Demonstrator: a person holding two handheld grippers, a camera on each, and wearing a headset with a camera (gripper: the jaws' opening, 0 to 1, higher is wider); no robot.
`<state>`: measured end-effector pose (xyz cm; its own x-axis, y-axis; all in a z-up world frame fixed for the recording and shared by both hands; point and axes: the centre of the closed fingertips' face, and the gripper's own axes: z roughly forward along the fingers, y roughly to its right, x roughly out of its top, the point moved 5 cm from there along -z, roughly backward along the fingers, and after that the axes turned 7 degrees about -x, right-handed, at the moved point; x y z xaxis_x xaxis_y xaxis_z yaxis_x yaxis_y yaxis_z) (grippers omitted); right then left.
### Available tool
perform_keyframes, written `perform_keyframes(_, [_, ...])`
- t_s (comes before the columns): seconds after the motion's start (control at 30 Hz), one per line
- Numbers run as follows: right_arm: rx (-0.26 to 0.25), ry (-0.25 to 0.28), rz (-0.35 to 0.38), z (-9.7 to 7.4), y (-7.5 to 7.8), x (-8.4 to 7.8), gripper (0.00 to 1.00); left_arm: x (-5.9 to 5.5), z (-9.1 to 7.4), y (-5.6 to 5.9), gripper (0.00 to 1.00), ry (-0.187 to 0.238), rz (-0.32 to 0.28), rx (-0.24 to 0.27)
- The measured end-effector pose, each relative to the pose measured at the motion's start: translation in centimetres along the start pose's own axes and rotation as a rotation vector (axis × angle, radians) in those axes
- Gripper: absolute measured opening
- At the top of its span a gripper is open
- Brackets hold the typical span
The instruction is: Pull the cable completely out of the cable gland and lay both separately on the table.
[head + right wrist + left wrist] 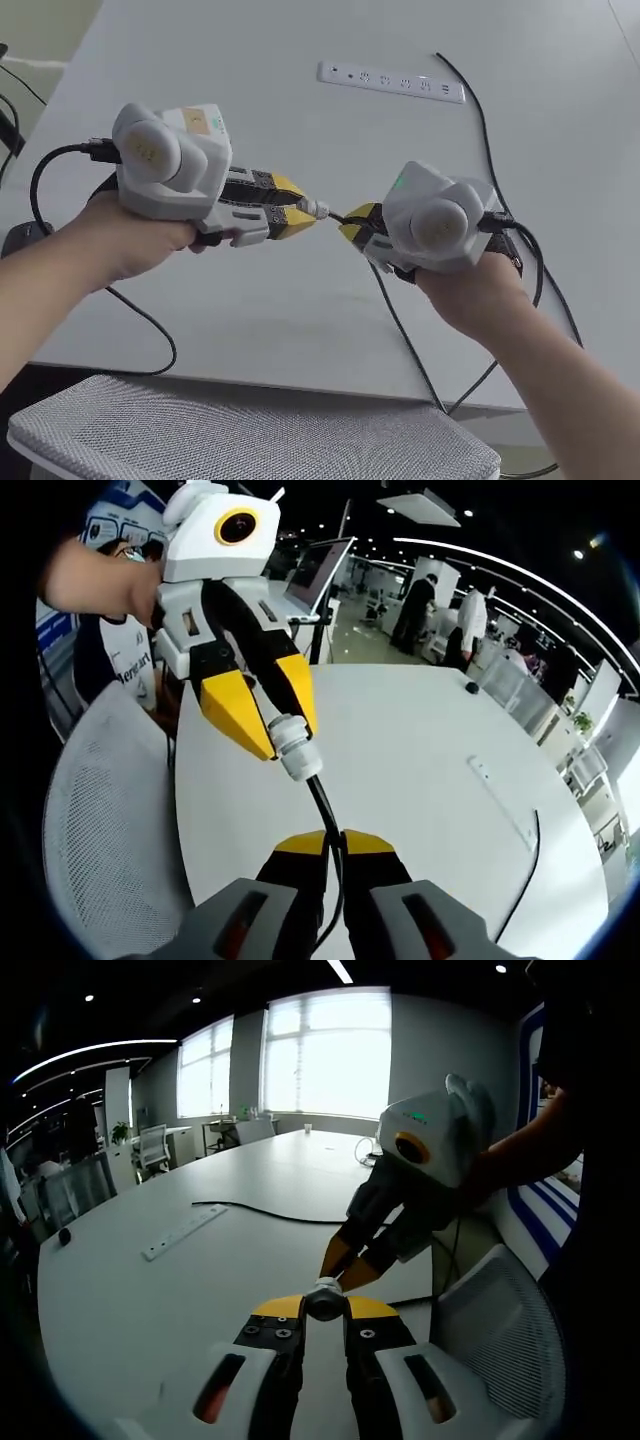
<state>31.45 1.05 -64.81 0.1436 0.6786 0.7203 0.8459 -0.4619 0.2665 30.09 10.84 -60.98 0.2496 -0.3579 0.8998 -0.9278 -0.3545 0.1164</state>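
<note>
Both grippers are held above the white table [300,110], tips facing each other. My left gripper [300,212] is shut on a small grey cable gland [318,209], whose round end shows between the yellow jaw tips [325,1300]. A black cable [336,216] runs out of the cable gland [297,750] into my right gripper [355,228], which is shut on the cable [326,810] a short way from the gland. The rest of the cable hangs down past the table's front edge [410,345].
A white power strip [392,83] lies far back on the table with a black lead [470,100] curving right. A grey mesh chair [250,430] stands below the front edge. Black gripper cords trail off both sides. People stand in the distant office [425,610].
</note>
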Motion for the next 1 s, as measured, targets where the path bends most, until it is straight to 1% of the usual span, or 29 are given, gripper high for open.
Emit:
perform_keyframes(0.07, [-0.001, -0.009, 0.002, 0.1, 0.0, -0.3, 0.0, 0.0, -0.1, 0.0, 0.15, 0.004, -0.002, 0.002])
perform_keyframes(0.13, [0.003, -0.021, 0.03, 0.2, 0.0, -0.9, 0.0, 0.0, -0.2, 0.0, 0.15, 0.003, -0.003, 0.005])
perform_keyframes(0.23, [0.008, -0.042, 0.048, 0.3, 0.0, -1.6, 0.0, -0.1, -0.4, 0.0, 0.15, 0.006, -0.007, 0.006])
perform_keyframes(0.27, [0.012, -0.055, 0.069, 0.3, -0.1, -2.0, 0.0, -0.2, -0.4, -0.1, 0.15, 0.004, -0.008, 0.007])
perform_keyframes(0.47, [-0.004, -0.05, 0.09, -0.1, 0.3, -2.3, 0.0, -0.3, -0.3, 0.2, 0.15, 0.009, -0.009, 0.002])
perform_keyframes(0.67, [-0.019, -0.042, 0.107, -0.5, 0.9, -2.0, 0.0, -0.2, -0.2, 0.3, 0.15, 0.011, -0.007, -0.001])
perform_keyframes(0.77, [-0.031, -0.025, 0.113, -0.8, 1.5, -1.4, 0.0, -0.4, -0.2, 0.3, 0.15, 0.007, -0.007, 0.002])
perform_keyframes(0.9, [-0.051, -0.006, 0.111, -0.8, 2.8, -0.4, 0.0, -1.1, -0.3, 0.2, 0.15, 0.009, -0.012, 0.006])
perform_keyframes(0.97, [-0.059, 0.002, 0.115, -0.6, 3.6, 0.2, 0.0, -1.4, -0.4, 0.1, 0.15, 0.011, -0.013, 0.008])
perform_keyframes(1.0, [-0.062, 0.003, 0.118, -0.3, 4.3, 0.6, 0.0, -1.6, -0.4, 0.1, 0.15, 0.012, -0.014, 0.007])
